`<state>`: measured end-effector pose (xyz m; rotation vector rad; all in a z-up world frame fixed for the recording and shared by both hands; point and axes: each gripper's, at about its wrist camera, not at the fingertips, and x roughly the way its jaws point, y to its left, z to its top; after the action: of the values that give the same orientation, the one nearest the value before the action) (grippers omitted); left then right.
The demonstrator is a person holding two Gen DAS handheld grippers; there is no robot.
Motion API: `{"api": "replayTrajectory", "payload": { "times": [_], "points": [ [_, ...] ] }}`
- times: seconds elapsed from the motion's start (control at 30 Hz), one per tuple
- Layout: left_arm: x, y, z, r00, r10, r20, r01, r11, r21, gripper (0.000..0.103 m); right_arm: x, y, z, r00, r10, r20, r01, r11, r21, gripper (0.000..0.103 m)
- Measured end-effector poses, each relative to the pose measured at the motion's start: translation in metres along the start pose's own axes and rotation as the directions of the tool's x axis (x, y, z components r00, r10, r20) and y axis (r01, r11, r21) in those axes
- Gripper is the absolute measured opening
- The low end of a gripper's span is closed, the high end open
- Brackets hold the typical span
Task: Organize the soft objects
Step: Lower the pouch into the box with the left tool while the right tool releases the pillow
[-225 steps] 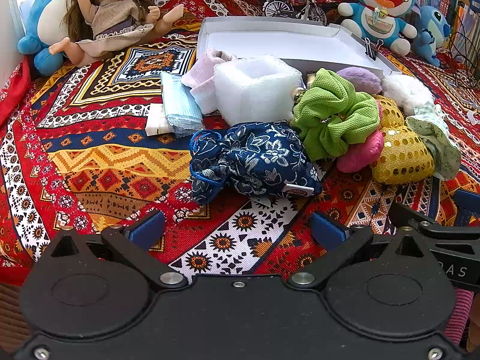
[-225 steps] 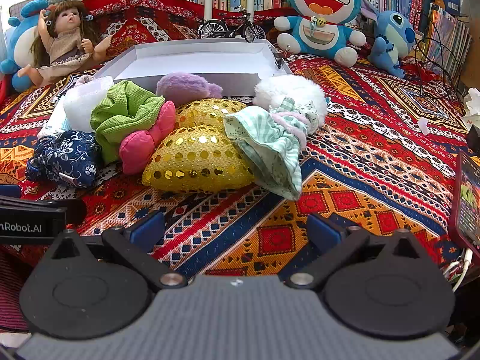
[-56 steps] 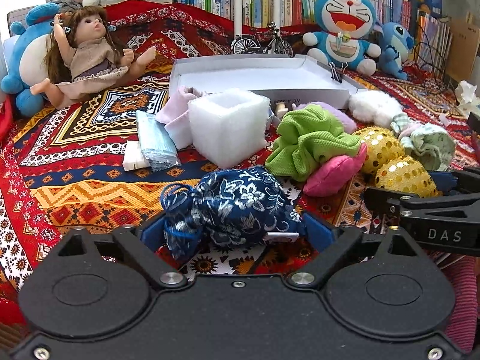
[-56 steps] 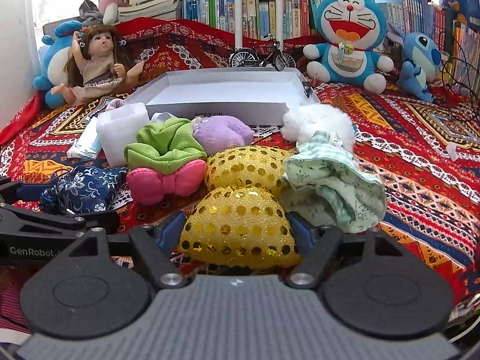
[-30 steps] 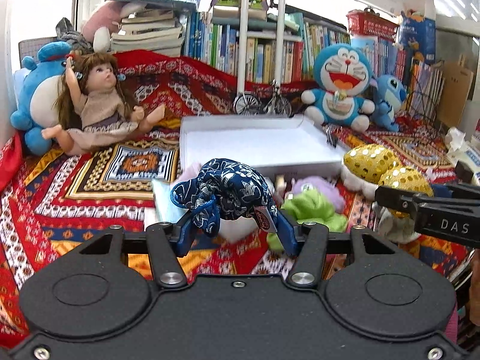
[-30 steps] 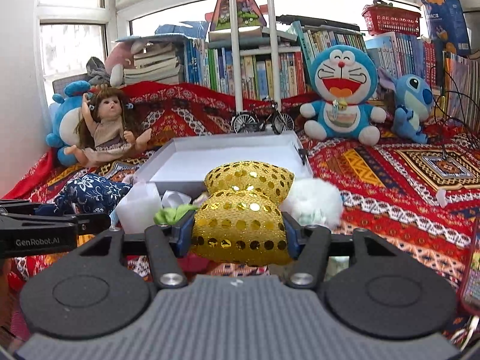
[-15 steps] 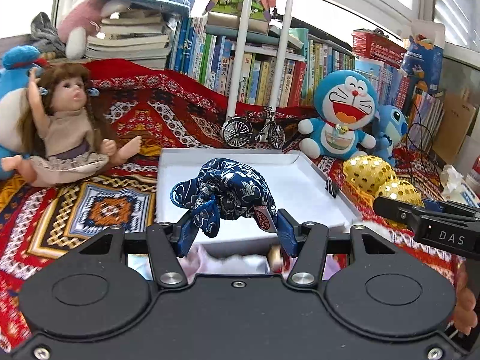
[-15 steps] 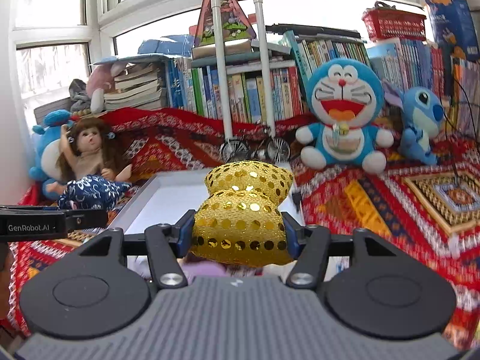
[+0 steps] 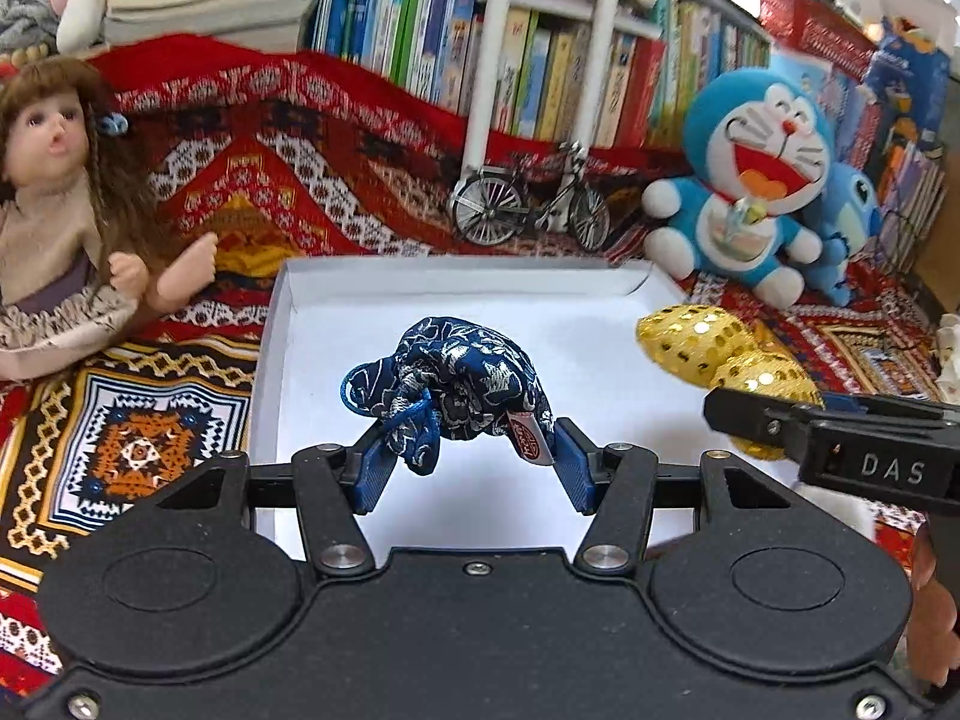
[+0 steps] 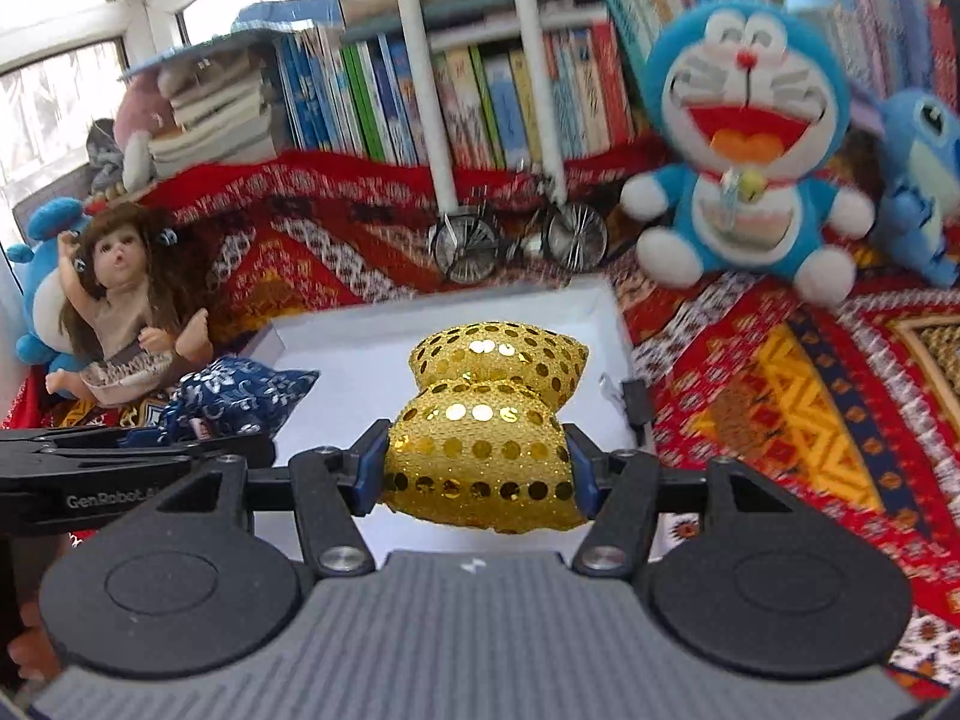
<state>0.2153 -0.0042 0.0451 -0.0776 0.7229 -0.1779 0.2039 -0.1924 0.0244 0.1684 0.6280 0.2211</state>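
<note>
With the white box bare, the left tongs clamped the blue pouch and the right tongs clamped the gold sequin cushion above it, neither yet deposited.

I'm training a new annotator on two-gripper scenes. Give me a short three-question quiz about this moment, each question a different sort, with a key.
1. True or false: the left hand-held gripper is shut on the blue floral drawstring pouch.
2. Multiple choice: what does the right hand-held gripper hold? A) a green scrunchie B) a gold sequin bow C) a toy bicycle
3. Fill in: both held items hang over the open white ____.

Key:
1. True; its blue pads press the pouch on both sides.
2. B
3. box; its floor looks bare, though the grippers hide part of it.
</note>
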Motion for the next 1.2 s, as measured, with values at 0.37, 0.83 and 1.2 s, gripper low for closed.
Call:
{"api": "replayTrajectory", "payload": {
  "times": [0.37, 0.83, 1.2],
  "points": [
    [0.017, -0.008, -0.015, 0.997, -0.022, -0.081, 0.025, 0.999, 0.031, 0.054, 0.023, 0.000, -0.016, 0.997, 0.002, -0.073, -0.003, 1.000, -0.008, 0.063],
    [0.025, -0.008, -0.020, 0.991, -0.021, -0.132, 0.025, 0.999, 0.029, 0.055, 0.030, 0.003, -0.022, 0.996, -0.010, -0.087, 0.007, 1.000, -0.029, 0.064],
    [0.025, -0.004, -0.020, 0.990, -0.022, -0.136, 0.025, 1.000, 0.016, 0.060, 0.030, 0.004, -0.024, 0.997, -0.005, -0.080, 0.003, 0.999, -0.032, 0.067]
  ]
}}
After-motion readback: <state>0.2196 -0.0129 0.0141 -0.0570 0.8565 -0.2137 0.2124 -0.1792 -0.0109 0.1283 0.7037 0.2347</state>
